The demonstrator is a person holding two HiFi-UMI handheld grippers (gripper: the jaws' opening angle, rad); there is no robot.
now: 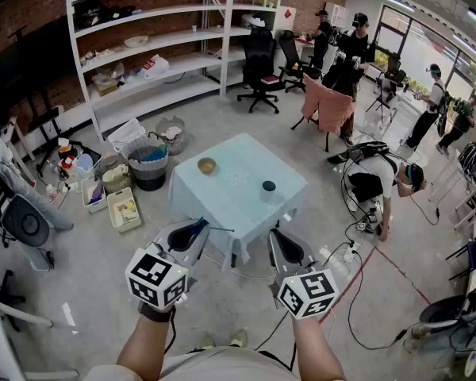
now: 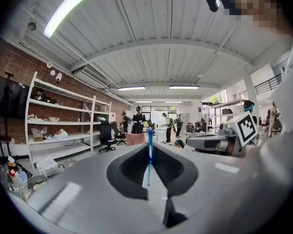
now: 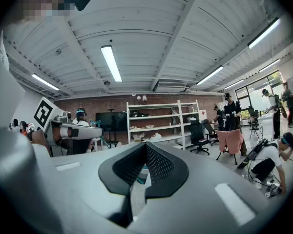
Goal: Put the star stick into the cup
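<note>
At far left a dark basket [image 1: 149, 179] on the floor holds something blue, and an open box [image 1: 124, 210] in front of it holds small packets; white shelves [image 1: 155, 40] with a few bowls and bags stand against the brick wall behind. The only print that reads is the black-and-white square marker pattern on each gripper's cube.

The left gripper [image 1: 198, 230] is raised in front of the bench [image 1: 230, 197]. It is clenched on the star stick [image 2: 149, 152], whose thin blue shaft runs up between the closed jaws. The stick is off the bench and well apart from the cup.

On the bench's pale blue cloth, a small tan bowl [image 1: 207, 165] sits toward the far left corner. The dark cup [image 1: 269, 186] stands upright toward the right edge; what is in either cannot be made out.

The right gripper [image 1: 279, 240], beside the left one, is closed on nothing.

Further right stand a black office chair [image 1: 259, 70] and a chair draped in pink cloth [image 1: 331, 108]. Near them a person [image 1: 385, 182] bends over cables on the floor.
</note>
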